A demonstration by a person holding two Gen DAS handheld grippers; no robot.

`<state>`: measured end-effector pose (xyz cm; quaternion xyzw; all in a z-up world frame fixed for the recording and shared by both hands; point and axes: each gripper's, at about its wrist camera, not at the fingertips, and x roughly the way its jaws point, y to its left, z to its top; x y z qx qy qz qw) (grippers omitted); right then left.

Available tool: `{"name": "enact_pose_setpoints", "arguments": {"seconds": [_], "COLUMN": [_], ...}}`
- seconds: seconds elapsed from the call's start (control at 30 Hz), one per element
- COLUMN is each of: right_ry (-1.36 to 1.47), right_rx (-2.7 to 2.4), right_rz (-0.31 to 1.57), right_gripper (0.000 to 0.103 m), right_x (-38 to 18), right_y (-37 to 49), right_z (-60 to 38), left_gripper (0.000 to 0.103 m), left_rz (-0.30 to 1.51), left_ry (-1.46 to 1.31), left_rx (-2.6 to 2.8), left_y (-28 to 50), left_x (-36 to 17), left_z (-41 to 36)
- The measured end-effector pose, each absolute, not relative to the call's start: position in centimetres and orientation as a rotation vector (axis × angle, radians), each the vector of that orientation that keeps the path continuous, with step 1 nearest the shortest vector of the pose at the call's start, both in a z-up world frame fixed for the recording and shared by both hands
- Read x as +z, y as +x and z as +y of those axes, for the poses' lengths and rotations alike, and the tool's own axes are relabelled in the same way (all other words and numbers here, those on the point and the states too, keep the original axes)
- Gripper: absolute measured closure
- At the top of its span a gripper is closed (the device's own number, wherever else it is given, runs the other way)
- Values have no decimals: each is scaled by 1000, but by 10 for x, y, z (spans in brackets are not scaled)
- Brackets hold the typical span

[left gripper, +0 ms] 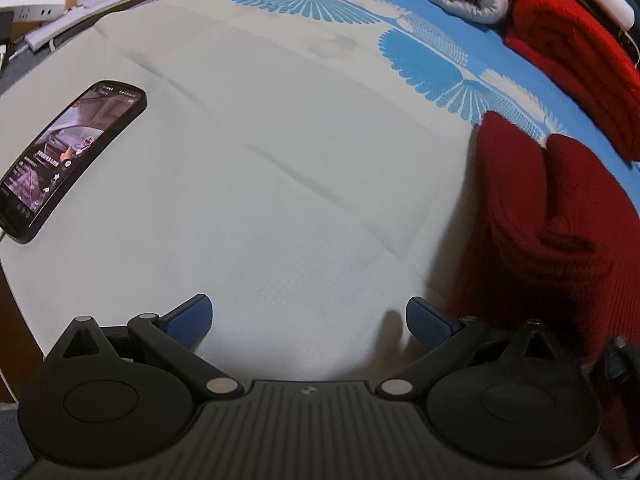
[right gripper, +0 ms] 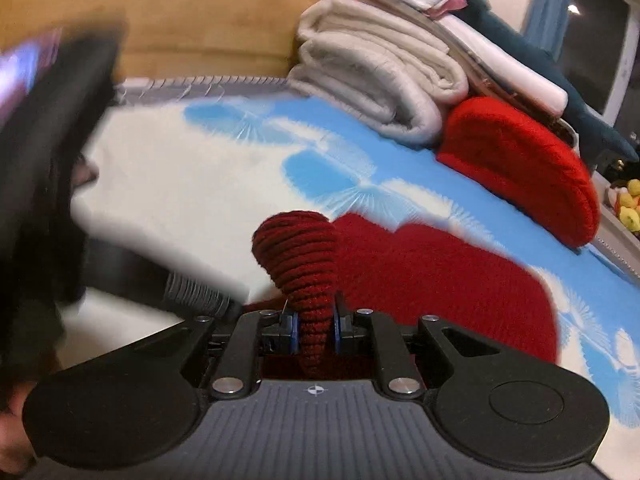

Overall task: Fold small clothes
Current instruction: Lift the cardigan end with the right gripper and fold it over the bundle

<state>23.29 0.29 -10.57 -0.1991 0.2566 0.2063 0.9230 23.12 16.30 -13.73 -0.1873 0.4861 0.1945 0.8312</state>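
Note:
A dark red knit garment lies on the white and blue bed sheet at the right of the left wrist view. My left gripper is open and empty, just left of the garment above bare sheet. My right gripper is shut on a bunched fold of the dark red knit garment and lifts it; the rest of the garment lies on the sheet behind. The left gripper shows blurred at the left edge of the right wrist view.
A lit phone lies on the sheet at the left. A bright red folded knit and a stack of folded white blankets sit at the back right. Power strips and cables lie beyond the bed's far left edge.

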Motion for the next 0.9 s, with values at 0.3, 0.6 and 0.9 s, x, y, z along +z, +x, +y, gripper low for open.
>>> {"name": "enact_pose_setpoints", "arguments": {"seconds": [0.3,0.6,0.9], "right_ry": [-323,-356,-113], "right_rx": [503,648,513], "right_rz": [477,605,554], "right_gripper": [75,69,71], "right_x": [-98,-110,-34], "right_y": [220,211,183], "right_z": [-13,-14,-105], "left_gripper": [0,0,0], "left_rz": [1010,916,830], "left_ry": [-505,-568,-605], "left_rx": [409,330,252], "left_y": [224,221,222], "left_x": [-128,-111,-93], "left_z": [183,180,146]}}
